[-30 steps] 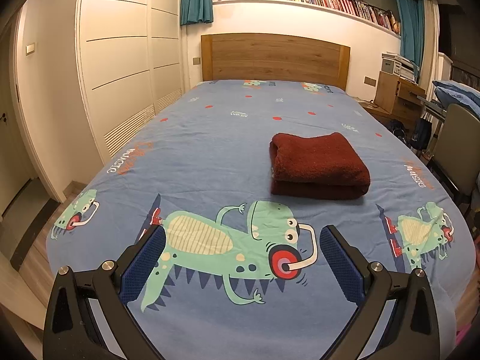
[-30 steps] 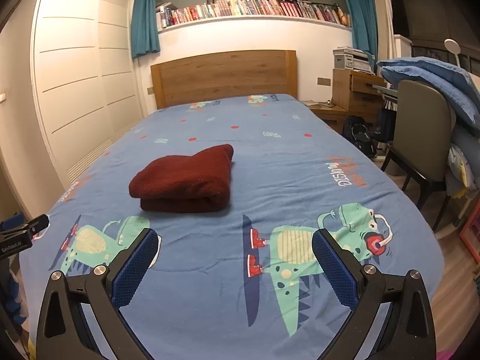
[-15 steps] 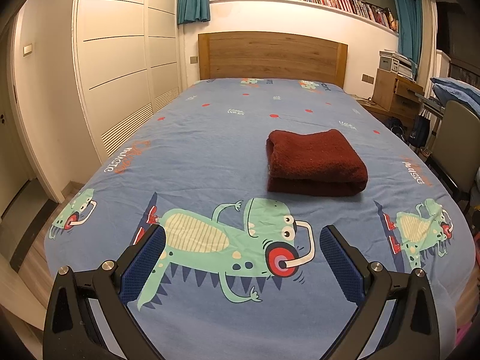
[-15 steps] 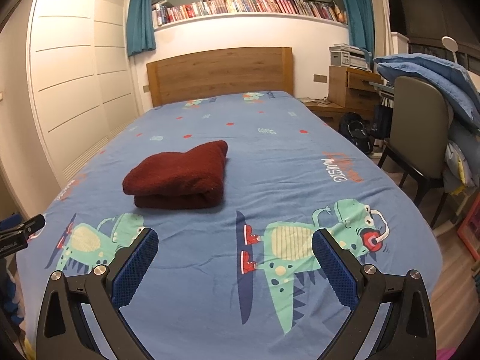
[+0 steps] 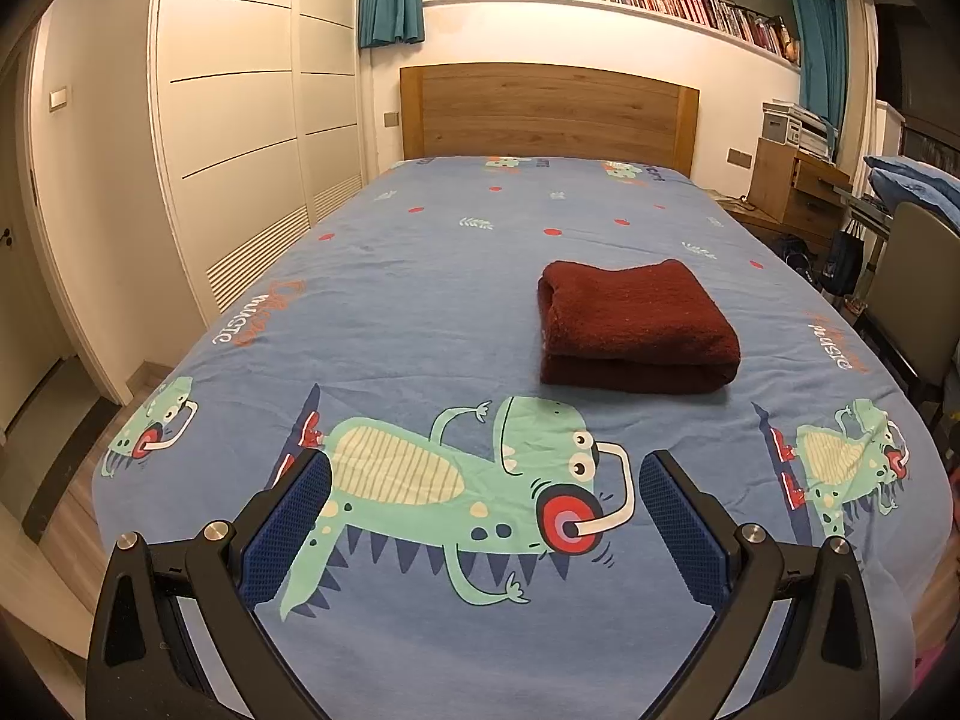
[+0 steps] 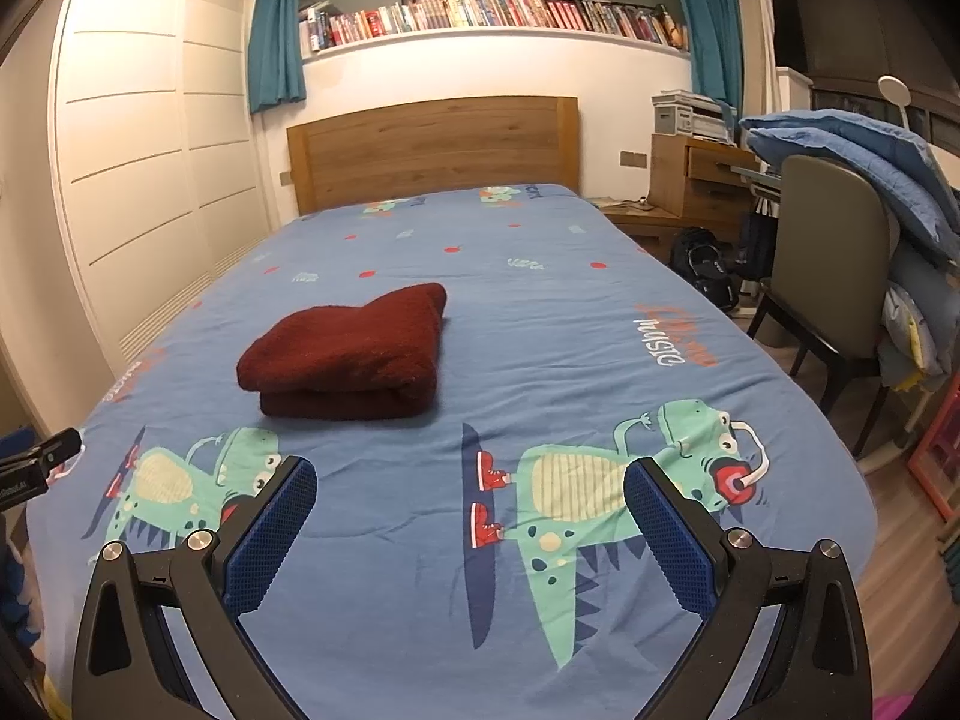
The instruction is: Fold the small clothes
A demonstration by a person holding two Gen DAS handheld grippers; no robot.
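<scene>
A dark red garment lies folded in a neat rectangle on the blue dinosaur-print bedsheet, near the middle of the bed. It also shows in the right wrist view, left of centre. My left gripper is open and empty, held above the foot of the bed, well short of the garment. My right gripper is open and empty too, over the foot of the bed, with the garment ahead and to its left.
A wooden headboard stands at the far end. White wardrobe doors run along the left. A chair draped with blue bedding, a wooden desk and a dark bag stand to the right of the bed.
Both grippers have drawn slightly back and up from the bed; the folded garment sits a little farther off and has not moved. Both stay open.
</scene>
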